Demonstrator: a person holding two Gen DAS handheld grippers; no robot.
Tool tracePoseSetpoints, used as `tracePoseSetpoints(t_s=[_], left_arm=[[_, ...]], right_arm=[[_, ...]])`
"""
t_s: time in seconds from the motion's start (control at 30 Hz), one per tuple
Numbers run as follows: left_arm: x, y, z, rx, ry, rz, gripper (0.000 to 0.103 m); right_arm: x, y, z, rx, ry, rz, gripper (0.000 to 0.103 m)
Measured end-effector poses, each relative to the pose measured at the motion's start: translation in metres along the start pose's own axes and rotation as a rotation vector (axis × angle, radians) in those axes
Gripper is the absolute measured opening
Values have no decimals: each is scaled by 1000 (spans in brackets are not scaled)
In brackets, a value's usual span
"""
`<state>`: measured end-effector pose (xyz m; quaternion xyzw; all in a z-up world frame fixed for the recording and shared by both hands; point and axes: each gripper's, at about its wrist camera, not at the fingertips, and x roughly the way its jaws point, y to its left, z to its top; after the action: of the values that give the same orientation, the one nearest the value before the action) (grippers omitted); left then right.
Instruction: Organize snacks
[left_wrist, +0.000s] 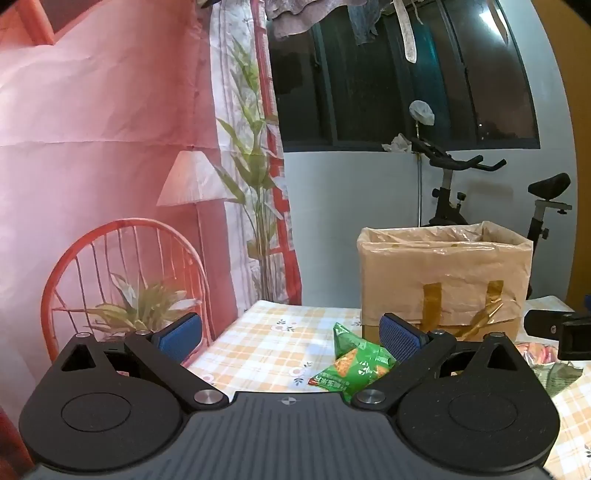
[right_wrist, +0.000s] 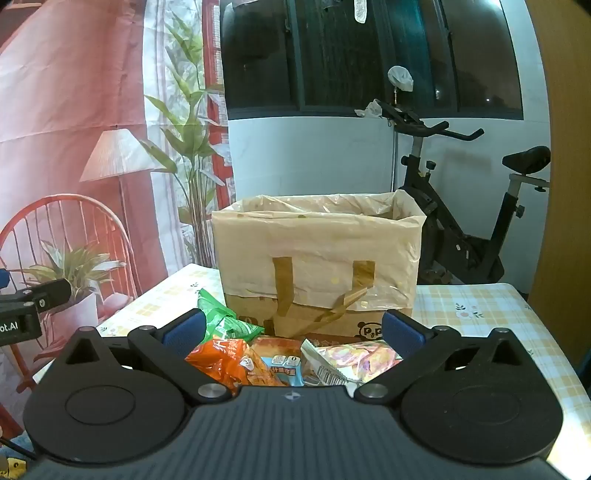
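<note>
A cardboard box (left_wrist: 443, 280) lined with a clear plastic bag stands at the back of the checked table (left_wrist: 266, 343); it also shows in the right wrist view (right_wrist: 317, 254). A green snack packet (left_wrist: 354, 365) lies in front of it, just inside my left gripper's right finger. My left gripper (left_wrist: 291, 338) is open and empty. In the right wrist view the green packet (right_wrist: 221, 321), an orange packet (right_wrist: 225, 362), a blue-labelled packet (right_wrist: 280, 363) and a pale packet (right_wrist: 351, 360) lie in a pile before the box. My right gripper (right_wrist: 293, 332) is open above the pile.
A printed backdrop (left_wrist: 110, 166) with a chair and plants hangs left of the table. An exercise bike (right_wrist: 472, 221) stands behind the box under a dark window. The other gripper (left_wrist: 561, 332) shows at the right edge of the left wrist view.
</note>
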<state>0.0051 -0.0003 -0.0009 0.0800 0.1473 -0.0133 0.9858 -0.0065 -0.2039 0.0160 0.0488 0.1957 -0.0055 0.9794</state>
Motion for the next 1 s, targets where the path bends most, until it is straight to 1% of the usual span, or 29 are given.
tracePoseSetpoints(t_s=[0.07, 0.1, 0.2, 1.0], left_arm=[[-3, 6, 2, -26, -19, 6, 103], [-5, 4, 0, -23, -33, 15, 103], [-2, 5, -1, -17, -19, 6, 103], [-2, 1, -1, -2, -26, 19, 103]], right_arm=[[0, 0, 0, 3, 6, 0, 103], [0, 0, 0, 2, 3, 0, 103], [0, 0, 0, 0, 2, -2, 103], [0, 0, 2, -1, 1, -1, 103]])
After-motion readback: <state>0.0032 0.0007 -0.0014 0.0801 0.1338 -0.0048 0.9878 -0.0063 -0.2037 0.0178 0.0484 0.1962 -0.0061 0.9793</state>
